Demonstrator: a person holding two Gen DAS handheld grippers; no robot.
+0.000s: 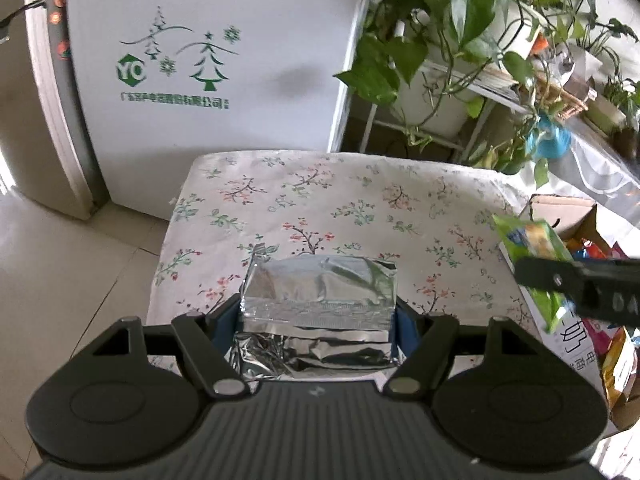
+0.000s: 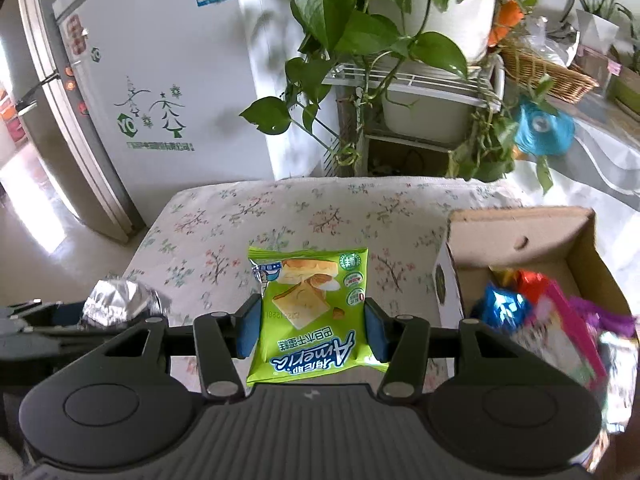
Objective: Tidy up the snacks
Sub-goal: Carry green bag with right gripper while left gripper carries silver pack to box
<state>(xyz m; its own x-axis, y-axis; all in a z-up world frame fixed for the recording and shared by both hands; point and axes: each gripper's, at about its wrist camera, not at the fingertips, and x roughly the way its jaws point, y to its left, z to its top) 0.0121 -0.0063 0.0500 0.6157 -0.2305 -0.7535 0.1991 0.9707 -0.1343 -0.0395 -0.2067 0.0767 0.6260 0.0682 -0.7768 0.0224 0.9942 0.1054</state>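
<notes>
In the left wrist view, the left hand-held gripper [image 1: 318, 322] pinched one silver foil packet [image 1: 320, 308] between its two blue pads, held above the floral-clothed bench [image 1: 340, 204]. At three o'clock the right hand-held gripper [image 1: 576, 284] crossed one green snack packet [image 1: 536, 264], with one cardboard box [image 1: 560, 208] behind it. In the right wrist view, the right hand-held gripper [image 2: 312, 330] clamped that one green snack packet [image 2: 310, 312] at both side edges, over the bench [image 2: 240, 220]. At nine o'clock sat the foil packet [image 2: 116, 300]; at three o'clock the box [image 2: 520, 236] held several bright wrappers, too blurred to count. One white fridge [image 2: 160, 80] stood at eleven o'clock.
</notes>
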